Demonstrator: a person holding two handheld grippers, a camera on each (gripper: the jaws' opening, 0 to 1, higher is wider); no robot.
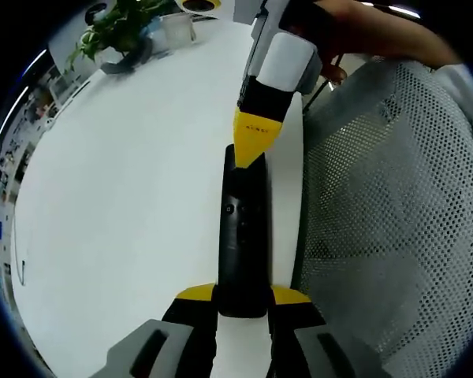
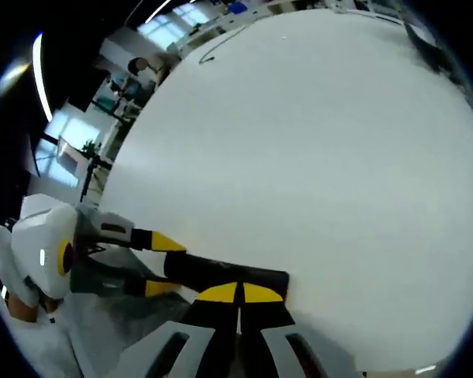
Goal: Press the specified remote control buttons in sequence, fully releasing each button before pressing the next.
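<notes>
At the desk edge, the left gripper clamps the near end of the black remote while the right gripper, jaws together, presses its tip down (a slip could hit a neighbouring button).

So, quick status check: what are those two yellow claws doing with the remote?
Left gripper clamps the remote by its near end. Right gripper, shut, tip on its far end. Table bare around it; mesh chair alongside.

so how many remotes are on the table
1. The black remote lies at the white table edge, gripped at one end by the left gripper, the right gripper tip touching its other end; none other visible.
</notes>
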